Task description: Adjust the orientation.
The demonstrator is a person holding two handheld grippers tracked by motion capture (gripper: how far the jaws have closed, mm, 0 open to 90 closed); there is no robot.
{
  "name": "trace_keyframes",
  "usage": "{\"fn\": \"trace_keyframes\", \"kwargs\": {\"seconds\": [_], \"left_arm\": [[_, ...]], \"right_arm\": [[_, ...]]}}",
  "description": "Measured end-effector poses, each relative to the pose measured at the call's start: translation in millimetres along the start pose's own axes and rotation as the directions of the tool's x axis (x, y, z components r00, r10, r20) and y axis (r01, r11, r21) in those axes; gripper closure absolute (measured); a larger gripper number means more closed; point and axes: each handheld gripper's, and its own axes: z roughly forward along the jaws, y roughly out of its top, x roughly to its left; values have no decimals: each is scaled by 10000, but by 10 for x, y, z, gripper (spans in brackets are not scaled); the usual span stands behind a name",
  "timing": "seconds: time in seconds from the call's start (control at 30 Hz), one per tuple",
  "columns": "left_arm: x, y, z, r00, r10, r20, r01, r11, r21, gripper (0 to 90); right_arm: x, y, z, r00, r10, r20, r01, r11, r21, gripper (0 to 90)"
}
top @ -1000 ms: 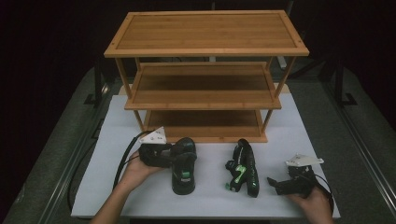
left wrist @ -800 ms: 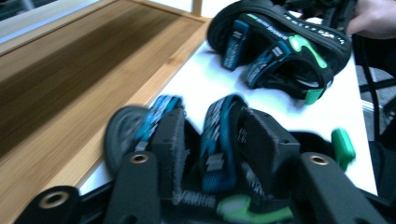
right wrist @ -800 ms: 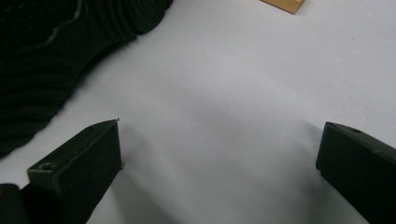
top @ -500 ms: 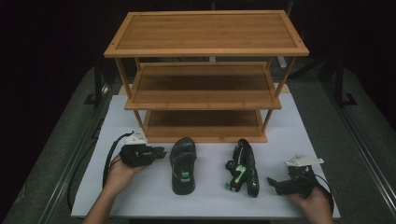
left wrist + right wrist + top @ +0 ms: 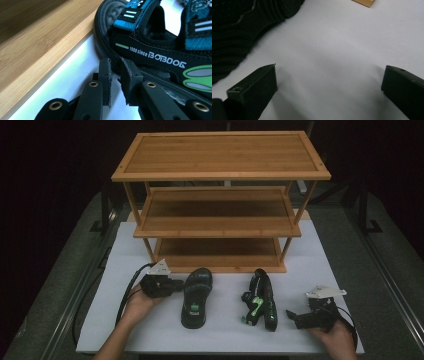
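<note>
A black sandal [image 5: 196,296] with blue straps and green marks [image 5: 155,50] lies flat on the white table top, in front of the bamboo rack. My left gripper [image 5: 176,284] lies just left of it, its jaws shut with nothing between them [image 5: 117,75] and their tips close to the sole's edge. A second black and green sandal [image 5: 261,299] lies on its side further right; its ribbed sole [image 5: 234,30] is in the right gripper view. Right of that sandal, my right gripper [image 5: 294,316] rests low over the table with its jaws wide open [image 5: 329,80] over bare white surface.
A three-shelf bamboo rack [image 5: 220,175] stands at the back of the white table top [image 5: 325,255]; its bottom board [image 5: 37,50] runs beside the left sandal. Cables trail from both grippers. Dark floor and metal rails flank the table.
My left gripper left the sandal's side and drew left, its jaws closing, then came back a little toward the sandal. The sandals and the right gripper have not moved.
</note>
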Motion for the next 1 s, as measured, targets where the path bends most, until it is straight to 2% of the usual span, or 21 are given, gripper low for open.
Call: {"fn": "trace_keyframes", "kwargs": {"seconds": [0.07, 0.27, 0.3, 0.33, 0.37, 0.43, 0.5, 0.63, 0.83, 0.97, 1.0], "left_arm": [[6, -3, -9, 10000, 25, 4, -25, 10000, 56, 743], [24, -36, -108, 9991, -310, -299, 317, 9992, 233, 546], [17, -44, -132, 9982, -430, -408, 443, 9985, 313, 443], [11, -58, -158, 9974, -461, -562, 482, 9981, 375, 443], [-3, -84, -192, 9961, -444, -759, 470, 9984, 326, 404], [-18, -135, -251, 9947, -469, -920, 513, 9976, 466, 365], [-29, -175, -297, 9912, -610, -1171, 693, 9953, 676, 293], [-48, -261, -416, 9824, -809, -1685, 938, 9931, 702, 181], [-89, -415, -567, 9744, -1099, -1962, 1251, 9899, 664, 131], [-152, -539, -644, 9666, -1131, -2302, 1358, 9871, 849, 66], [-167, -571, -656, 9652, -1192, -2328, 1437, 9854, 912, 17]], "right_arm": [[0, 0, 0, 10000, 0, -1, 0, 10000, 0, 0], [0, -1, 0, 10000, 7, -7, -7, 10000, -12, 0], [1, -1, 0, 10000, 24, -12, -24, 10000, -15, 0], [1, -1, 0, 10000, 24, -12, -24, 10000, -15, 0], [1, -1, 0, 10000, 11, -6, -11, 10000, -18, 0], [0, -2, 0, 10000, -2, -5, 2, 10000, -19, 0], [1, -1, 0, 10000, 4, -5, -4, 10000, -15, 0], [0, -1, 0, 10000, 3, 2, -3, 10000, -9, 0], [0, -1, 0, 10000, -2, -1, 2, 10000, -19, 0], [0, -1, 0, 10000, -2, -1, 2, 10000, -17, 0], [0, -1, 0, 10000, 0, 0, 0, 10000, -15, 0]]}}
